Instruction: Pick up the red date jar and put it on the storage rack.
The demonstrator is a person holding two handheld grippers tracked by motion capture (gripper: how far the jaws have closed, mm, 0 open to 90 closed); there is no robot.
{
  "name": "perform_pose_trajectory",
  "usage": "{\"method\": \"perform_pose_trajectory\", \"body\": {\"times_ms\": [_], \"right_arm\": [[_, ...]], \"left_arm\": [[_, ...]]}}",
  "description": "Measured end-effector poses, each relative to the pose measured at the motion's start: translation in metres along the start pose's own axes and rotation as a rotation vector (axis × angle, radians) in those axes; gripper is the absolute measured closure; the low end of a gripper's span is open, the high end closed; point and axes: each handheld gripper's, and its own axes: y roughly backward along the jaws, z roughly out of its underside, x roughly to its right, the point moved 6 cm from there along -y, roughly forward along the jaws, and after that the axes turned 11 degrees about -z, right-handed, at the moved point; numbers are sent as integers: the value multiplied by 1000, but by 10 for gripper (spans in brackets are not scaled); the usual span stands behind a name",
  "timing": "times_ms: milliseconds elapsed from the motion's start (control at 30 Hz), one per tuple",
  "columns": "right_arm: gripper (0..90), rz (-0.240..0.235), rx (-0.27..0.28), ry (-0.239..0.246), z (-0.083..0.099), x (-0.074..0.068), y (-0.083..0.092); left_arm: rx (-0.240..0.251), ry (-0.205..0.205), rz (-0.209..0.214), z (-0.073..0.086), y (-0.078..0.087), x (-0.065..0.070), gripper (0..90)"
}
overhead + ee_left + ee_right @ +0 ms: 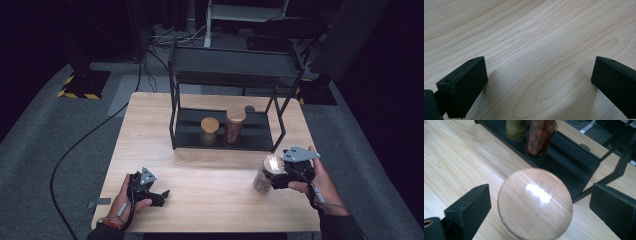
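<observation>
One wooden-lidded jar (535, 203) stands untouched between the right gripper's (540, 207) released jaws

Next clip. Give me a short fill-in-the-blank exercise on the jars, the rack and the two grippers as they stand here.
1. The black rack holds ____ jars on its lower shelf.
2. The jar with the wooden lid stands on the table between the open jaws of the ____ gripper.
3. The left gripper has ____ between its jaws but bare table.
4. On the shelf, the jar of red pieces is ____ than the jar beside it.

Missing words: two; right; nothing; taller
</observation>
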Motion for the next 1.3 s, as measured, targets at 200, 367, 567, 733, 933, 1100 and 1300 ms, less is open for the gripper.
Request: {"method": "perform_pose_trajectory", "body": {"times_ms": [200, 367, 567, 733, 933, 1100, 1300], "right_arm": [[35, 7, 8, -14, 16, 0, 5], [35, 0, 17, -16, 31, 0, 10], [33, 0, 10, -29, 46, 2, 11], [33, 2, -6, -32, 58, 3, 8], [33, 19, -49, -29, 73, 4, -1], [33, 46, -66, -42, 85, 5, -9], [33, 71, -95, -43, 101, 6, -22]], "left_arm": [[0, -1, 0, 0, 0, 0, 3], [0, 0, 1, 0, 0, 0, 3], [-1, 0, 2, 0, 0, 0, 3], [0, -1, 1, 0, 0, 0, 3], [-1, 0, 2, 0, 0, 0, 3], [0, 0, 1, 0, 0, 0, 3], [0, 0, 1, 0, 0, 0, 3]]}}
